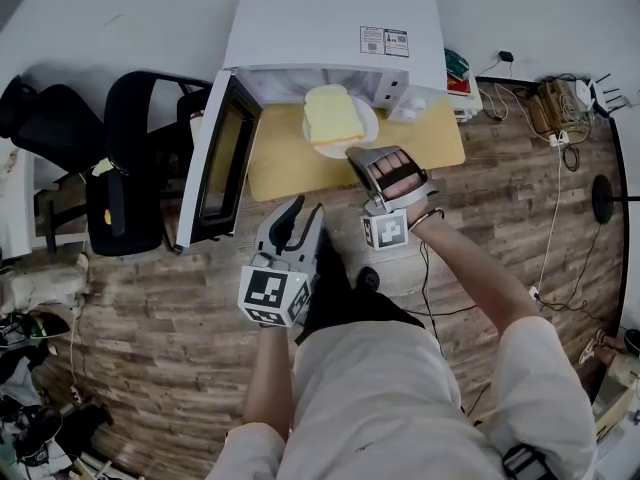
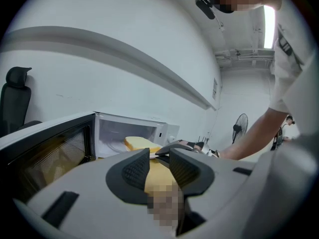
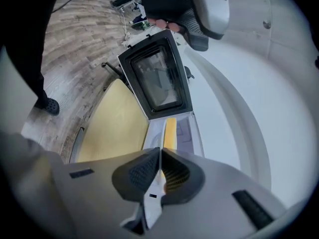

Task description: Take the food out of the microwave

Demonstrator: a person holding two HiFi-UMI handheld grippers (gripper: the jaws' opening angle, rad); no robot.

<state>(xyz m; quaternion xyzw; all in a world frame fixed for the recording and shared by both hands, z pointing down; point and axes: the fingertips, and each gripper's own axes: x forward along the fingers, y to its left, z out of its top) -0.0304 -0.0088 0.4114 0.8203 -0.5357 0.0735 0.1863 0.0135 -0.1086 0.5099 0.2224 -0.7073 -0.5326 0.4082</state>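
A yellow slice of bread [image 1: 332, 114] lies on a white plate [image 1: 364, 129] at the mouth of the white microwave [image 1: 330, 23], half over the yellow tabletop [image 1: 285, 168]. My right gripper [image 1: 352, 152] is shut on the plate's near rim. In the right gripper view the plate [image 3: 154, 138] shows edge-on as a thin white sheet between the pads of that gripper [image 3: 160, 166], with the bread [image 3: 170, 132] behind. My left gripper [image 1: 298, 210] hovers lower left of the plate, open and holding nothing. In its own view the left gripper [image 2: 159, 164] faces the bread [image 2: 138, 142].
The microwave door [image 1: 222, 158] hangs open to the left of the plate. A black chair [image 1: 130, 168] stands further left. Cables [image 1: 556, 183] trail over the wooden floor on the right. A fan [image 2: 240, 126] stands far off by the wall.
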